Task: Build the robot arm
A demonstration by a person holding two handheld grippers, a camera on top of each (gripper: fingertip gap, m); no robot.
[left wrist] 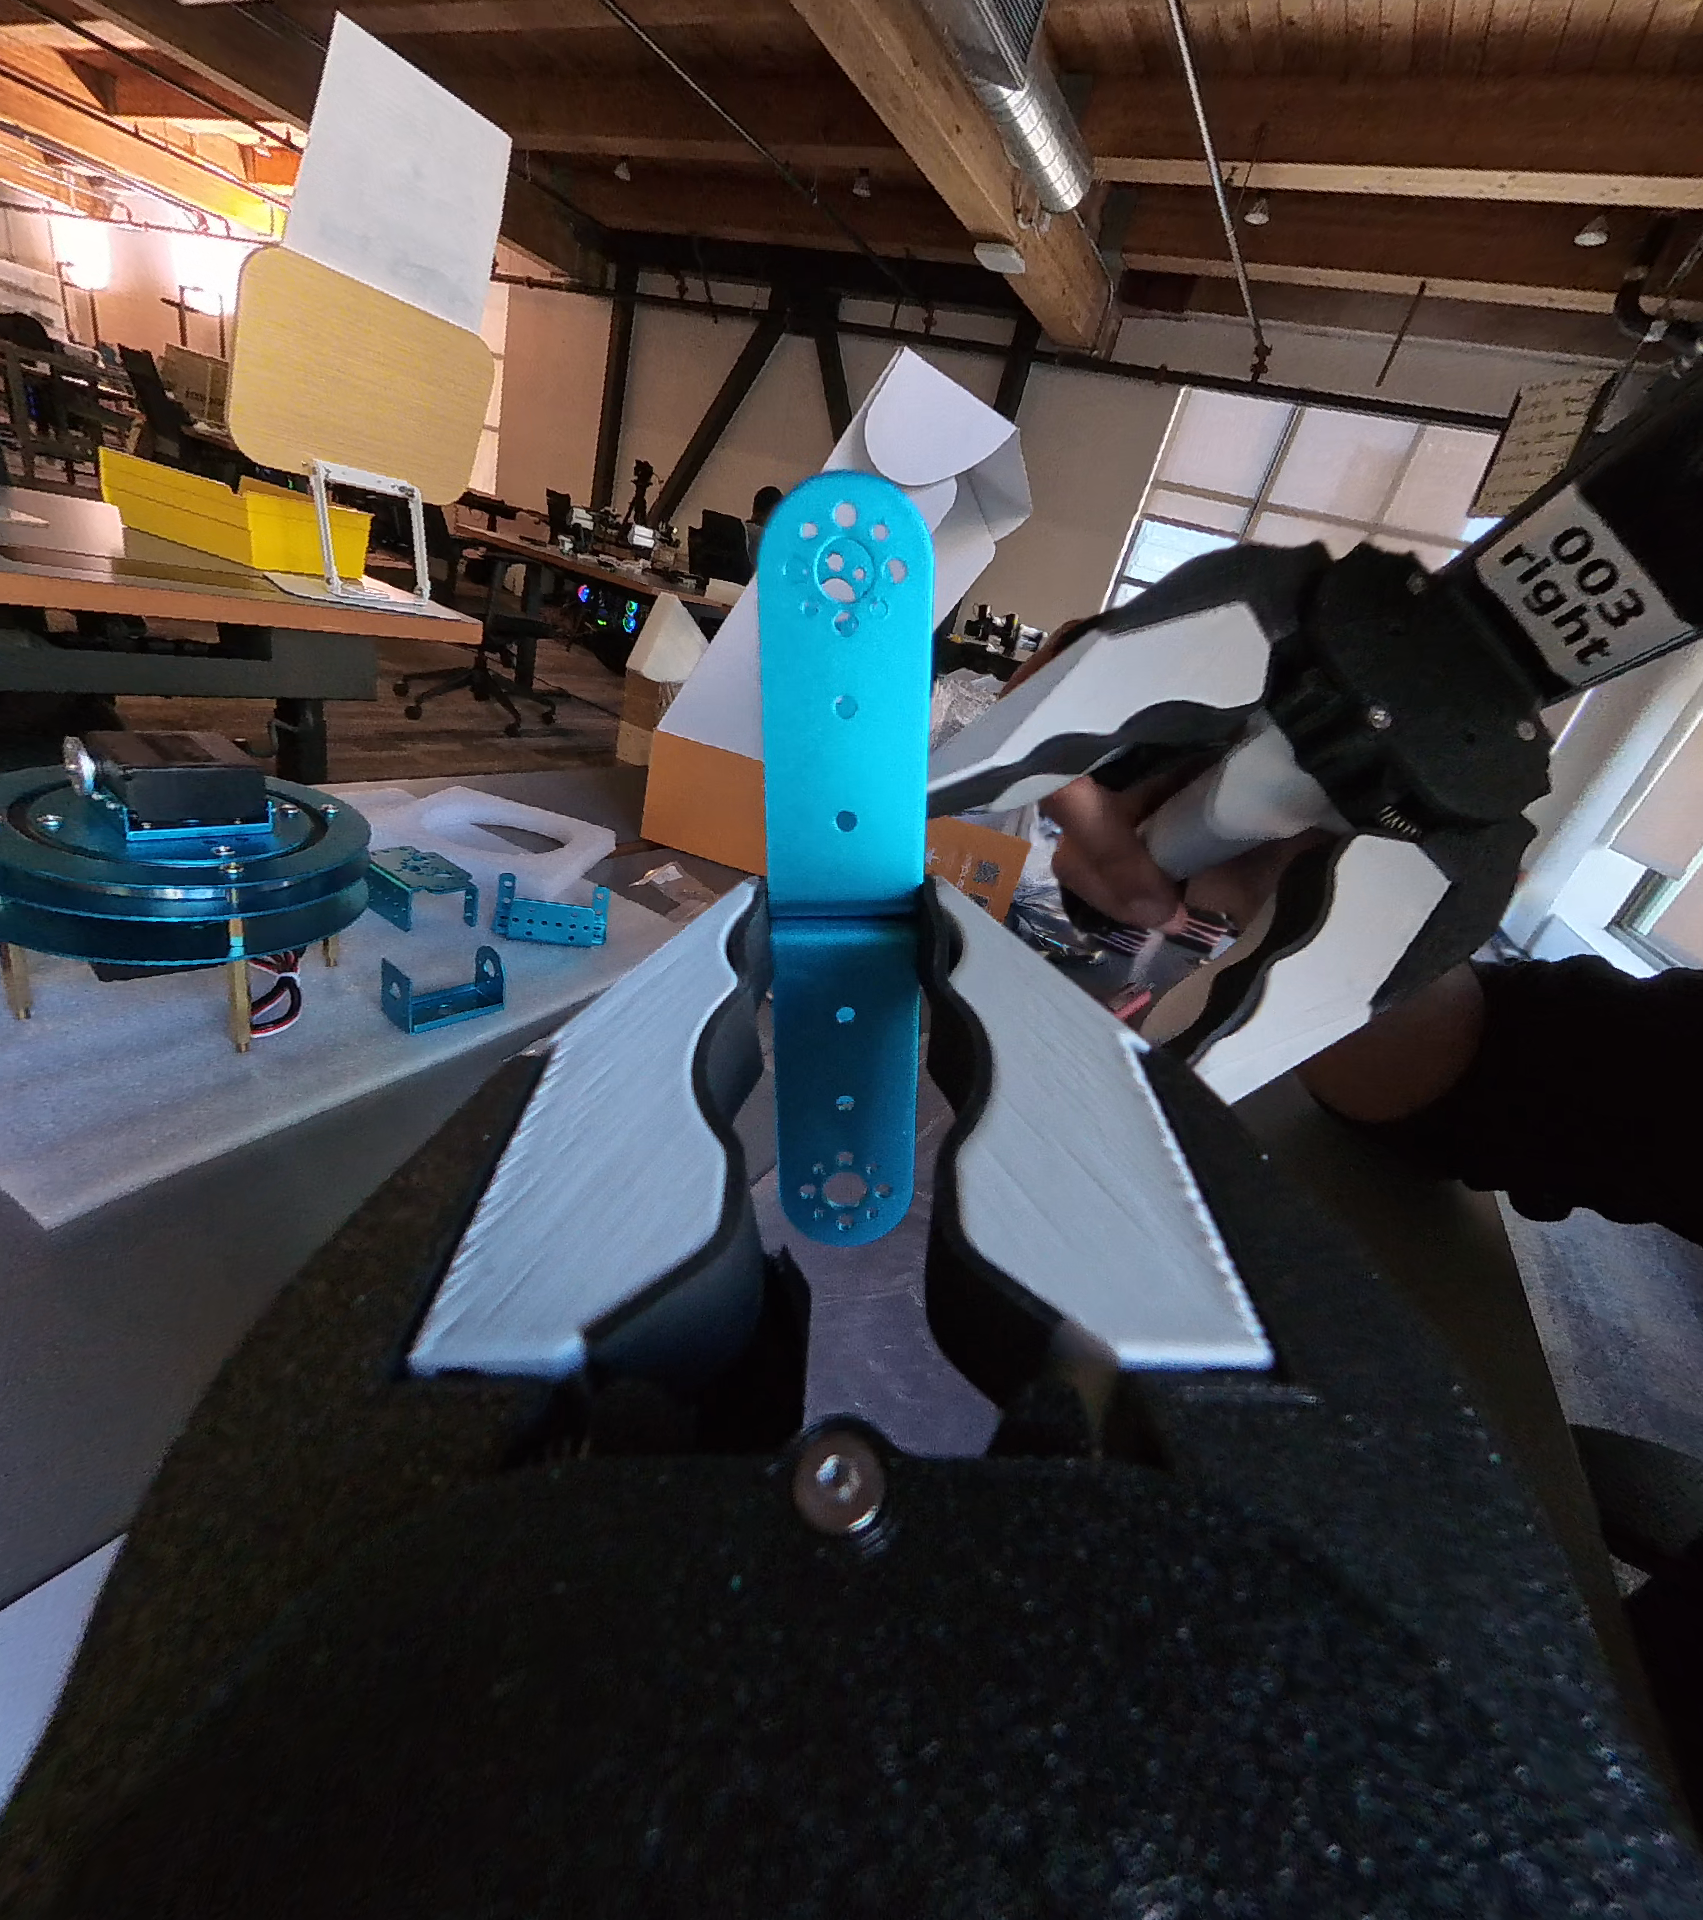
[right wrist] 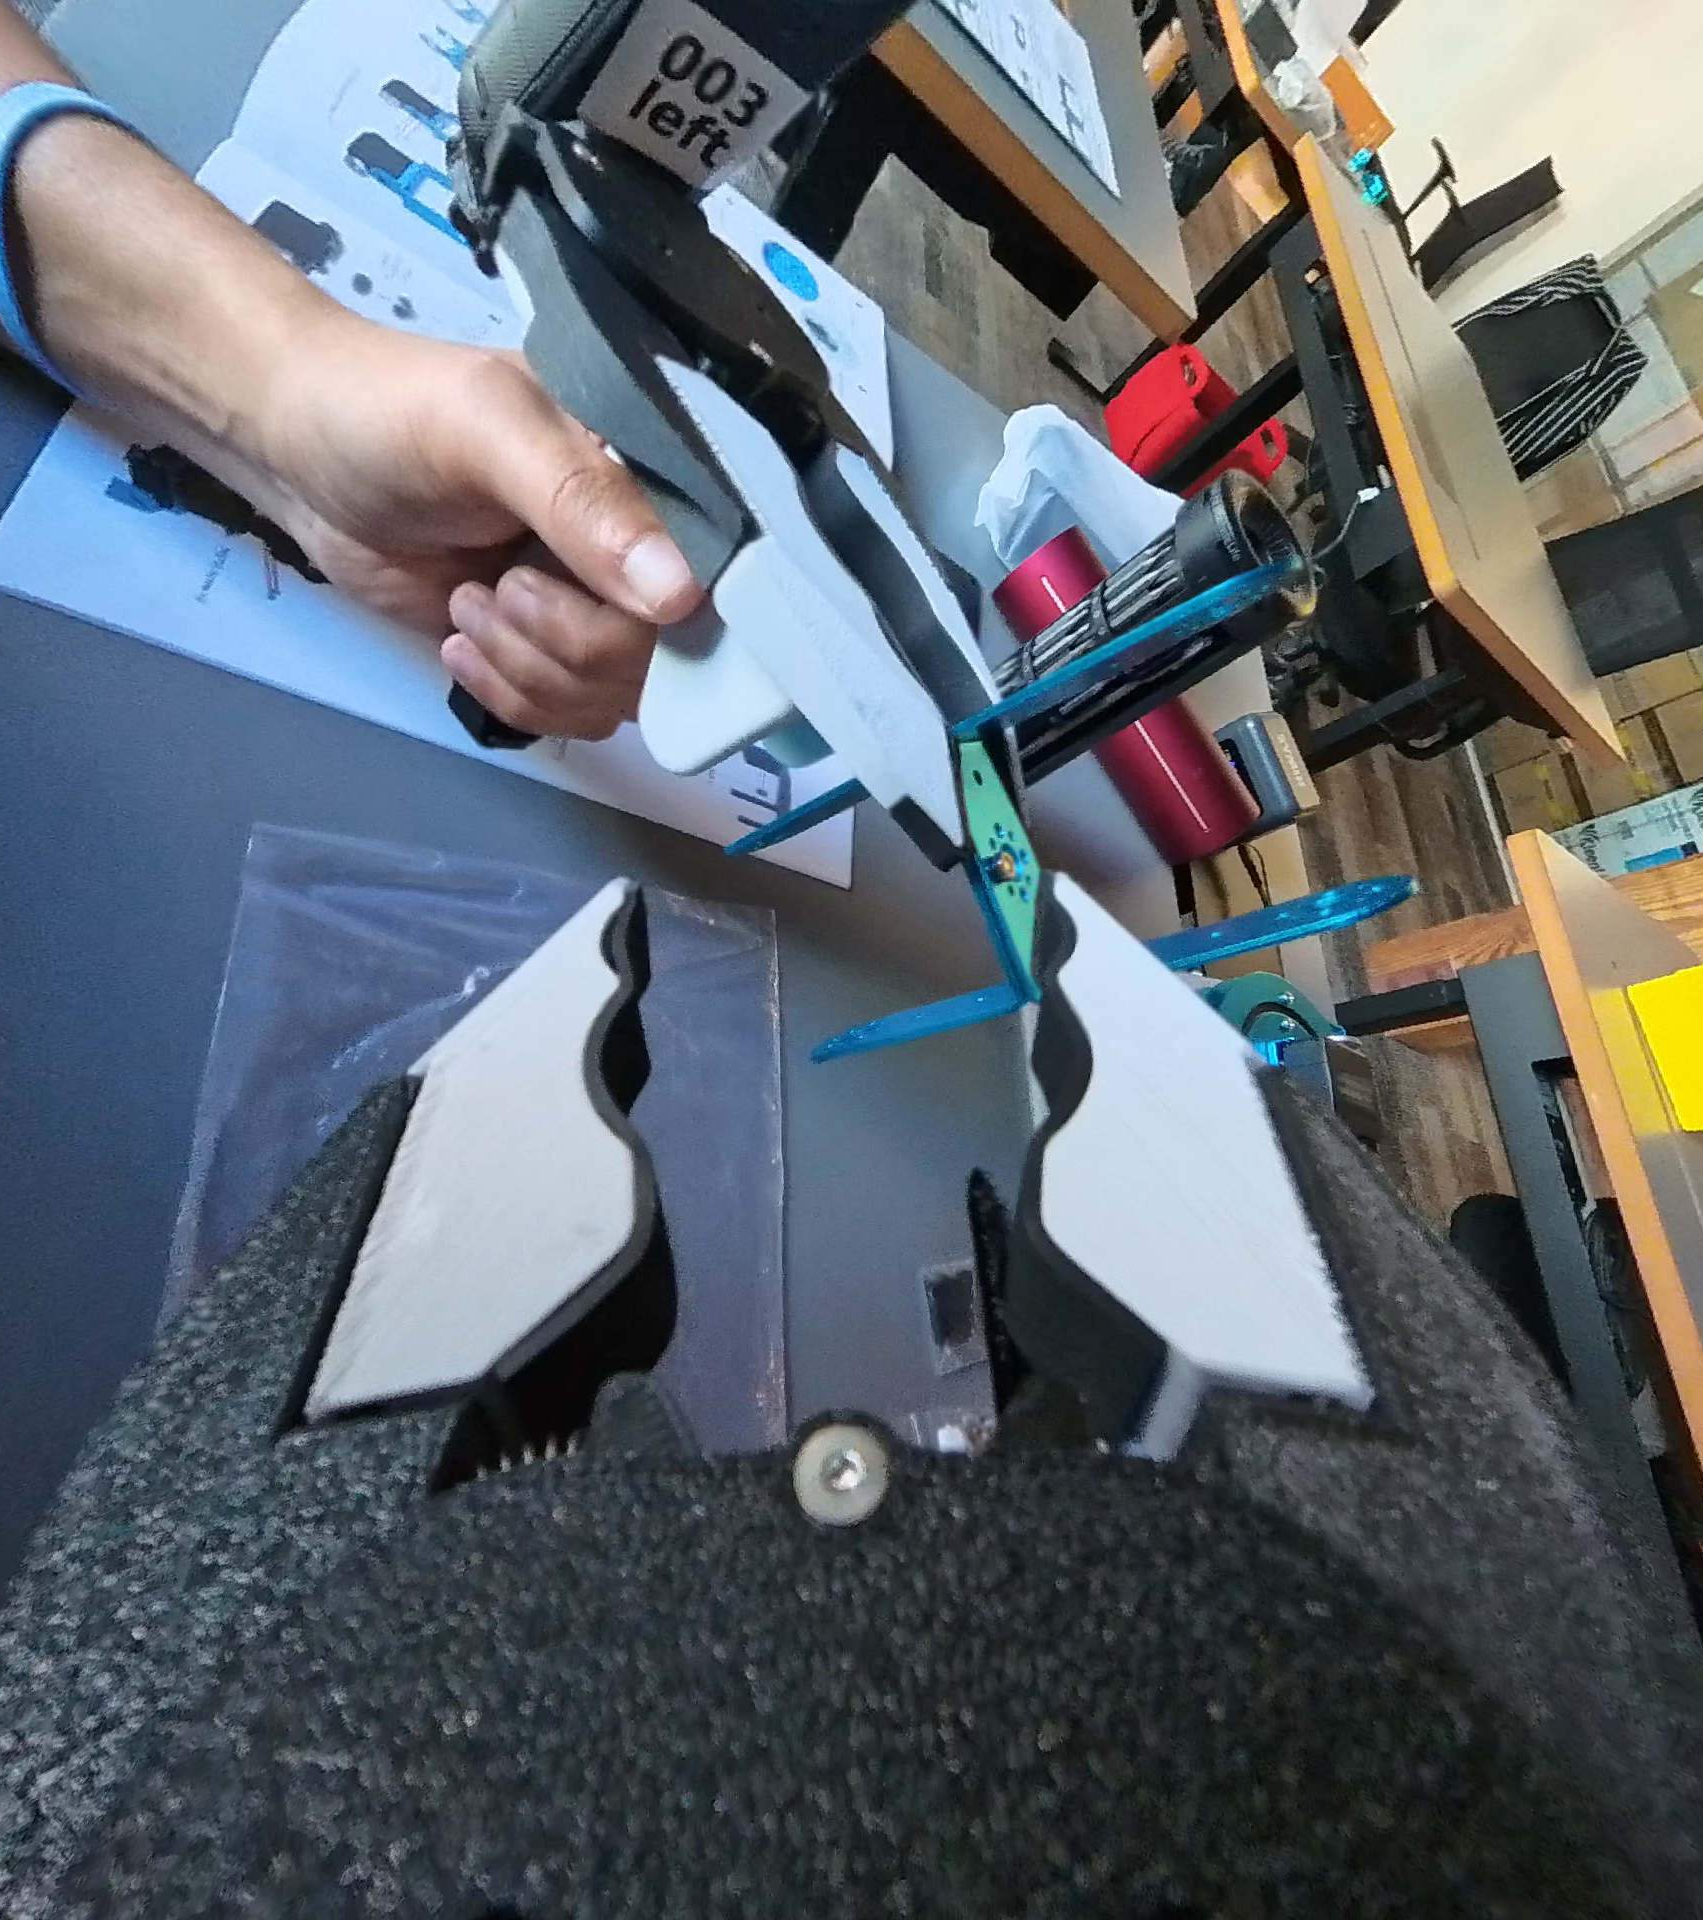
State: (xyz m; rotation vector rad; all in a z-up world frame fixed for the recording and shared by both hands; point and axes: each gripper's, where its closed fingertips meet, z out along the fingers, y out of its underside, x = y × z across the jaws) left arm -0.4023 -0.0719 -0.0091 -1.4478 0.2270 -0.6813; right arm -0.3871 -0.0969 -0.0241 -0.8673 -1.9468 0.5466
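Note:
My left gripper [left wrist: 842, 914] is shut on a long blue perforated metal bracket [left wrist: 845, 707]. One arm of the bracket stands up past the fingertips and the other runs back between the fingers. In the right wrist view the left gripper [right wrist: 972, 810] holds a blue bracket assembly [right wrist: 1008, 883]: flat blue arms stick out to both sides and a small brass screw sits in the middle plate. My right gripper [right wrist: 836, 914] is open and empty, and its right fingertip [right wrist: 1065, 935] is right beside that middle plate. It also shows in the left wrist view [left wrist: 1065, 914], open, to the right of the bracket.
A round blue-and-black turntable base with a black servo [left wrist: 151, 842] and three small blue brackets [left wrist: 442, 992] lie on a white foam sheet [left wrist: 99, 1091]. Printed sheets [right wrist: 307, 644], a clear plastic bag [right wrist: 473, 935] and a red bottle [right wrist: 1138, 727] lie on the dark table.

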